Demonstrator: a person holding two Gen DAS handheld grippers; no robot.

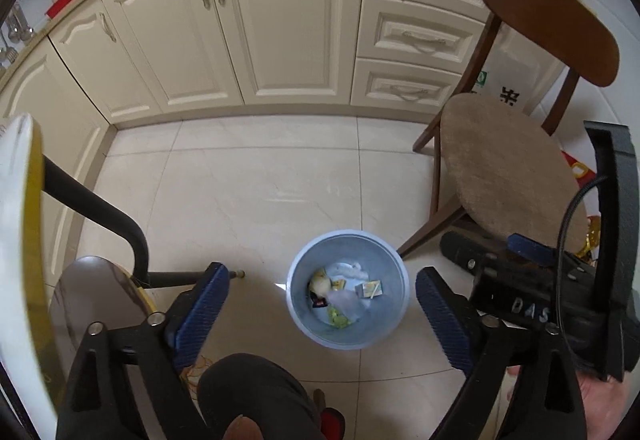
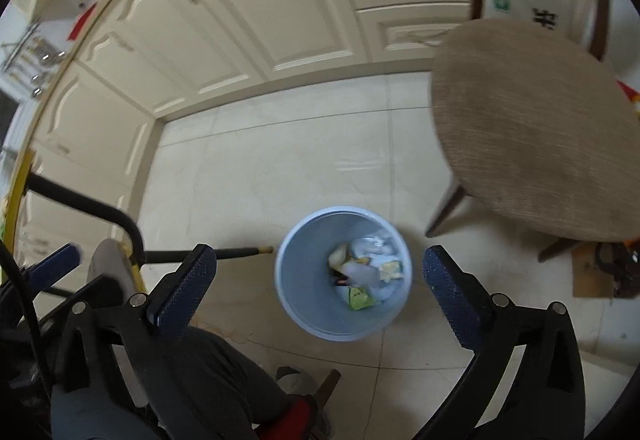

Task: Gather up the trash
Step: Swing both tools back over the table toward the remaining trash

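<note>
A: I am watching both wrist cameras. The left gripper (image 1: 322,314) stands with its jaws spread wide, nothing between the blue pads (image 1: 200,314). The right gripper (image 2: 318,290) is the same, wide apart and empty. Both point steeply down at the floor.

B: Where is the trash bin?

A: The light blue bin (image 1: 347,336) stands upright on the pale floor tiles (image 1: 260,191), its long axis vertical and its open mouth turned straight up toward my cameras. In the left view it sits at about 5 o'clock from the centre, between the two fingers but far below them. In the right view the same bin (image 2: 304,280) is at about 6 o'clock.

B: And the trash?

A: It lies inside, at the bottom: small yellow-and-white wrappers (image 1: 369,288), a green piece (image 2: 358,298), crumpled white paper (image 2: 374,242). I cannot tell the direction of each piece, they are heaped.

B: What is around?

A: A wooden chair (image 1: 516,175) at 3 o'clock from the bin, cream cabinets (image 1: 280,19) at 12 o'clock, a black table leg (image 1: 100,207) at 9 o'clock. My knee (image 1: 256,392) shows at 6 o'clock.
</note>
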